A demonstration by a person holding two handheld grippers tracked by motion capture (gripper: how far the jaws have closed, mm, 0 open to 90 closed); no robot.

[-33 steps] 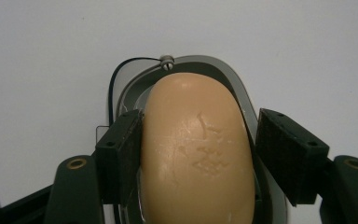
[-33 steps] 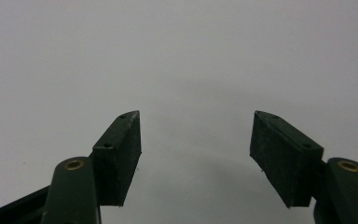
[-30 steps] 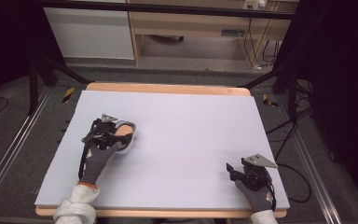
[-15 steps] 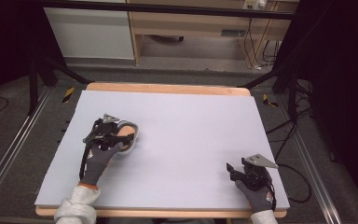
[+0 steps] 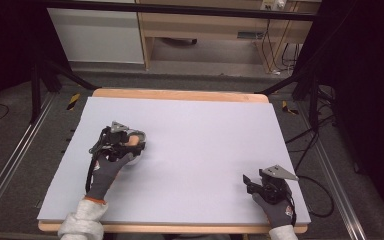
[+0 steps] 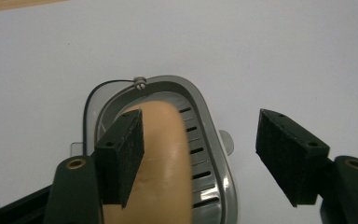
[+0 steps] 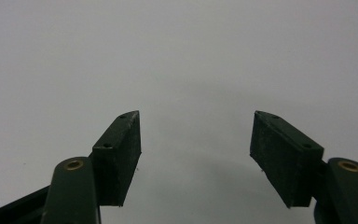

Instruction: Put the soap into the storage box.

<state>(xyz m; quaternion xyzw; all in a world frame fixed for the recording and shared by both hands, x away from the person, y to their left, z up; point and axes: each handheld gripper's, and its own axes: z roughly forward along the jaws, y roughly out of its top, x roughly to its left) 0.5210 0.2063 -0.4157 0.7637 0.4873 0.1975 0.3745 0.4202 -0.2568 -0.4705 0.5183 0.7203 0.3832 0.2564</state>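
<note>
At about five o'clock on the bench [image 5: 205, 130], near its front edge, the right gripper [image 5: 250, 181] rests low in a gloved hand, tips pointing toward ten o'clock. In the right gripper view its fingers [image 7: 119, 149] stand wide apart with bare white surface between them, holding nothing. At about nine o'clock the left gripper [image 5: 130, 145], held by a gloved hand on a forearm reaching up from the front edge, hangs over one grey slotted dish [image 6: 205, 140]. One tan oblong piece [image 6: 161, 158], smooth and rounded like a bread roll, lies in that dish. The left fingers [image 6: 121, 154] are spread wide; one is against or just over the piece, the other well off the rim, gripping nothing.
</note>
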